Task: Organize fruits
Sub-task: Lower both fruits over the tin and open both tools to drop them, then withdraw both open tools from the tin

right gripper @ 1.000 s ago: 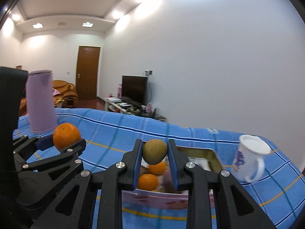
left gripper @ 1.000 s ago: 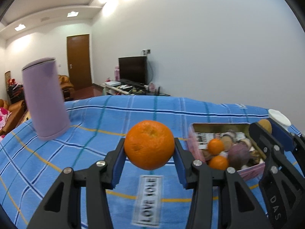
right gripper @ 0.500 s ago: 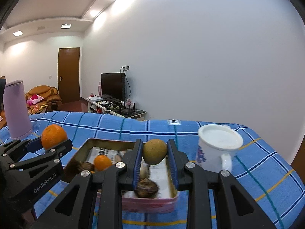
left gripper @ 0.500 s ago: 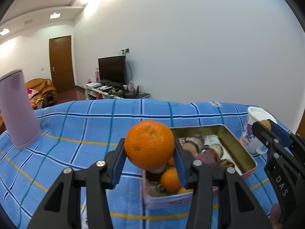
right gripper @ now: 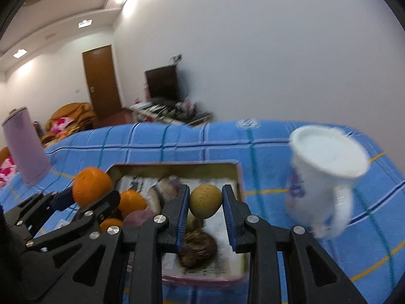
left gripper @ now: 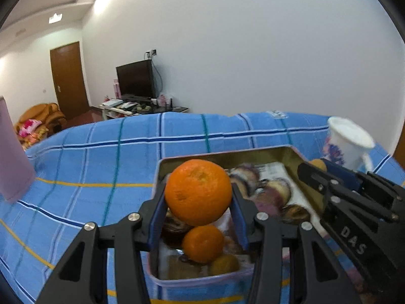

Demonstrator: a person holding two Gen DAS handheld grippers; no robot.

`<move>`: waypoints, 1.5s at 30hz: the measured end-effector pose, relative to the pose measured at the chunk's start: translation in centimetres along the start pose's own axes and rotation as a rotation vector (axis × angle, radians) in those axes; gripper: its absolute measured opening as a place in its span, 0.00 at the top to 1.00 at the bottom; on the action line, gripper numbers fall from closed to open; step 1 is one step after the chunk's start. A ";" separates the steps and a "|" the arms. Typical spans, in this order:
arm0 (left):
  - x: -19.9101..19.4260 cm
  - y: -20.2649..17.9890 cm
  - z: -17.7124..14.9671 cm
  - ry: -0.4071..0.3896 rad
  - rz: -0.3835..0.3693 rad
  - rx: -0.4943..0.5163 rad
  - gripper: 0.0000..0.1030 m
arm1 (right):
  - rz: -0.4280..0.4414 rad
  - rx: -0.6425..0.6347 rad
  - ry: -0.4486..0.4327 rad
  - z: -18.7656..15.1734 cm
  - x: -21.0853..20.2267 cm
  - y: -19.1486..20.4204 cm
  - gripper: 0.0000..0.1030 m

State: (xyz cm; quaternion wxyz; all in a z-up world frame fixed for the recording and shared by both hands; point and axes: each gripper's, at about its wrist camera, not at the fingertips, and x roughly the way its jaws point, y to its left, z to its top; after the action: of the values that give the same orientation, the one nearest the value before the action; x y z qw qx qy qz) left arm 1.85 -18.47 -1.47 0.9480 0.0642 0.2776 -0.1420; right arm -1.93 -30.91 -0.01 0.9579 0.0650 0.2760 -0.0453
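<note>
My left gripper (left gripper: 198,202) is shut on a large orange (left gripper: 198,191) and holds it above the near end of a rectangular tin (left gripper: 227,155). The tin holds smaller oranges (left gripper: 202,243) and several purple-brown fruits (left gripper: 276,188). My right gripper (right gripper: 205,209) is shut on a small yellow-green fruit (right gripper: 205,201) above the tin's right side (right gripper: 239,177). The left gripper and its orange (right gripper: 91,186) show at the left in the right wrist view. The right gripper (left gripper: 326,169) shows at the right in the left wrist view.
A white mug (right gripper: 326,174) stands right of the tin on the blue plaid cloth (left gripper: 101,157). A tall lilac tumbler (right gripper: 25,147) stands at the far left. A door, TV stand and sofa lie beyond the table.
Both grippers have moved forward and over the tin with their fruits still held. The tin and mug now look nearer and larger; the tumbler has slid toward the left edge.
</note>
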 end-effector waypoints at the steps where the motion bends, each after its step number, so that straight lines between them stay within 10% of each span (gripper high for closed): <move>1: 0.2 0.3 0.0 0.009 0.000 -0.010 0.53 | 0.009 -0.001 0.012 -0.1 0.4 0.0 0.72; 13: 1.3 1.0 0.3 0.060 -0.003 -0.050 0.48 | 0.098 0.017 0.053 -0.5 1.8 0.5 0.59; 21: -1.4 1.3 -0.1 -0.071 0.075 -0.027 0.00 | 0.091 0.099 -0.048 -0.4 -0.4 -1.1 0.44; 24: -3.0 0.8 -0.4 -0.144 0.096 0.014 0.00 | 0.038 0.102 -0.146 -0.3 -2.2 -1.1 0.26; 45: -8.4 3.9 -3.2 -0.249 0.131 -0.067 0.00 | -0.180 0.066 -0.369 -3.0 -9.0 1.2 0.21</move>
State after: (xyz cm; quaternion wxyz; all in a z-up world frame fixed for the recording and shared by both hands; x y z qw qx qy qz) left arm -5.40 -12.19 0.61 0.9839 0.0324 0.1576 -0.0775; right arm -10.93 -28.86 2.41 0.9817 0.0618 0.0990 -0.1507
